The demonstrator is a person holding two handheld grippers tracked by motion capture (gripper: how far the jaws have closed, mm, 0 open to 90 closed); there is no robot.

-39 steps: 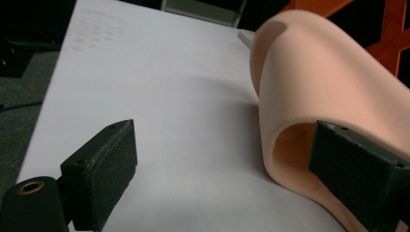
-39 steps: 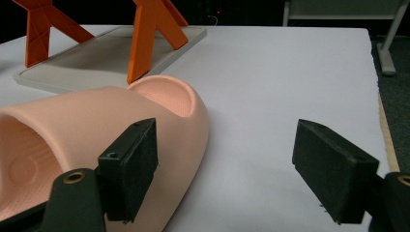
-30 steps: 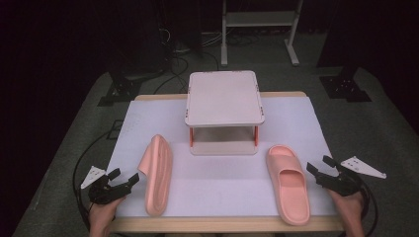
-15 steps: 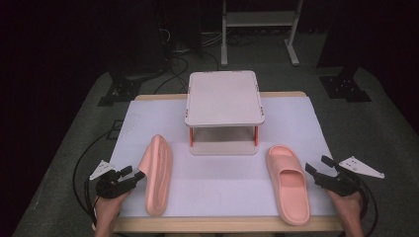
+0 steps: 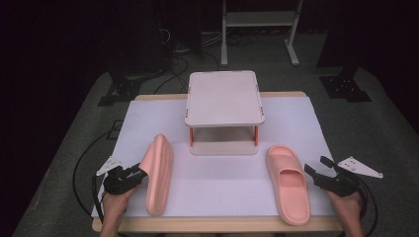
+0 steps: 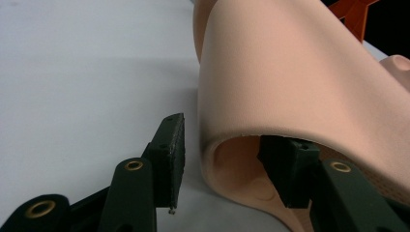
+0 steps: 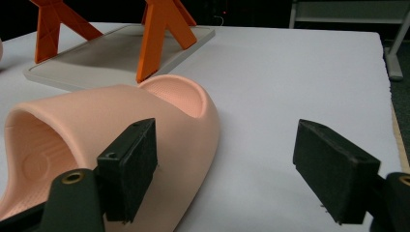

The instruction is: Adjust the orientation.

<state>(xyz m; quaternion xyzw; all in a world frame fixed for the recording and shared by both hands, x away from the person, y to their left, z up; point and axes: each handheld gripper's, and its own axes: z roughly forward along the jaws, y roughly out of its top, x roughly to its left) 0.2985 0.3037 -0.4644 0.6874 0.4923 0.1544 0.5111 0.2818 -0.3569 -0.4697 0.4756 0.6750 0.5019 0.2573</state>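
Two pink slippers lie on the white table cover. The left slipper (image 5: pixel 159 173) stands on its side. My left gripper (image 5: pixel 140 174) is at its left edge, and its jaws have just been closing. In the left gripper view, one pad (image 6: pixel 175 145) stands a small gap outside the slipper's strap (image 6: pixel 290 82), while the other (image 6: pixel 285 164) is inside the opening. The strap is between them, not clamped. The right slipper (image 5: pixel 288 182) lies sole down. My right gripper (image 5: pixel 316 170) stays open beside its right edge, with one pad (image 7: pixel 130 169) close to the slipper (image 7: pixel 96 121).
A small pale two-level rack (image 5: pixel 225 94) with orange legs stands at the middle back of the table; its lower tray (image 7: pixel 111 53) is near the right slipper's toe. Cables trail off the table's left and right sides. The front edge lies just under both hands.
My left gripper has moved right, up to the left slipper, and its jaws have narrowed around the strap. The right gripper and right slipper have not moved.
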